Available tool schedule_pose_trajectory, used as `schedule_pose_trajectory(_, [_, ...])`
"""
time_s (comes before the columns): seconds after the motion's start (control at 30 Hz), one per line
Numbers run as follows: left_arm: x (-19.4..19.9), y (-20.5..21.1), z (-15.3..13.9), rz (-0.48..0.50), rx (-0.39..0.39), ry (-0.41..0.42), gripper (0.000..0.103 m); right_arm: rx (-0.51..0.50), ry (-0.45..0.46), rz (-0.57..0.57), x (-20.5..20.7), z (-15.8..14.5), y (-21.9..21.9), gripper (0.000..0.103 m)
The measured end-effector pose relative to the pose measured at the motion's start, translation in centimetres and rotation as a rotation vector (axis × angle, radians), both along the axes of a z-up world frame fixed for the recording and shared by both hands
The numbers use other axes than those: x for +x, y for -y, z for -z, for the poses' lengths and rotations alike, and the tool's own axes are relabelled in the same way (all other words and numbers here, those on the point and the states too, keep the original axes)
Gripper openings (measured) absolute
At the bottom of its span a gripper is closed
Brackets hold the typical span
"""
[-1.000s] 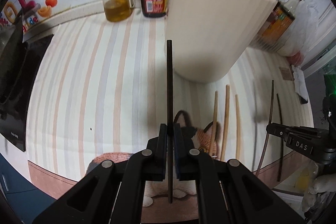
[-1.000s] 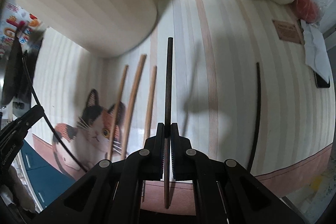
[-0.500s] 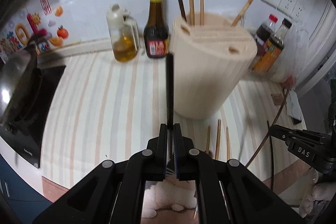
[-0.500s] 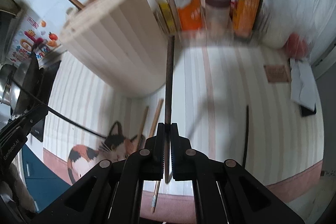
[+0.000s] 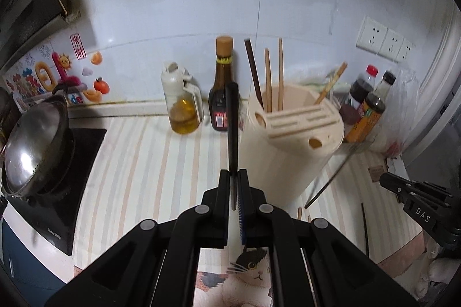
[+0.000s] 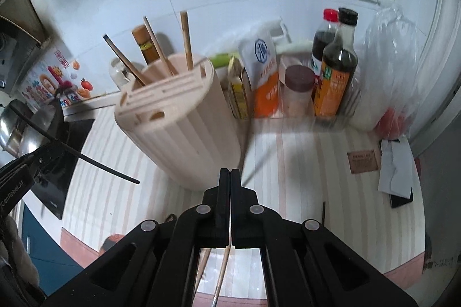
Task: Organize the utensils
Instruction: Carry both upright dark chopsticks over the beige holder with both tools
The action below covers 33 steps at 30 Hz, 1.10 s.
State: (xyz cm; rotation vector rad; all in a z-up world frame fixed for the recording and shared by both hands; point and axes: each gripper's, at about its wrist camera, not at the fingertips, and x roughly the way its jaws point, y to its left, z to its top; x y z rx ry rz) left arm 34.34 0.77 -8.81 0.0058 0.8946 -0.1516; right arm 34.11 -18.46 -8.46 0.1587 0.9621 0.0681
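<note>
Four chopsticks stand in the holder [image 5: 291, 134], several lie beside it; left gripper [image 5: 234, 186] jaws clamp a dark chopstick [image 5: 232, 117], right gripper [image 6: 230, 183] jaws seemingly pinch another.

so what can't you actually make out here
- Right wrist view: a motion-blurred streak lies ahead of the right gripper. The jaws are together, but whether they clamp a chopstick is unclear.
- Left wrist view: the left gripper, shut on the dark chopstick, covers most loose chopsticks on the mat, so there is no count.
- Both views: the holder wall hides the lower ends of the chopsticks standing in it.
</note>
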Motion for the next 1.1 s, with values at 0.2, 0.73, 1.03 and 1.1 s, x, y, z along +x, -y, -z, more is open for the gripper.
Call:
schedule_pose_trajectory(0.2, [0.4,-0.4,-0.1,-0.015,0.0,0.008,0.003,0.199,-0.152,0.059,1.7,2.9,2.6,0.0])
schedule_pose_trajectory(0.73, [6.1,-1.4,4.7,-0.197,0.133,-0.056,0.003,0.33,-0.276,0.257,11.6,13.0,6.8,0.037])
schedule_pose_trajectory(1.03, [8.4,-1.9,5.8,-0.248,0.158,-0.072,0.003,0.294,-0.311,0.253,16.1,16.5,6.5,0.006])
schedule_pose_trajectory(1.1, [8.3,-1.9,5.8,-0.248,0.154,-0.078,0.003,0.252,-0.275,0.252,15.8,15.9,6.5,0.006])
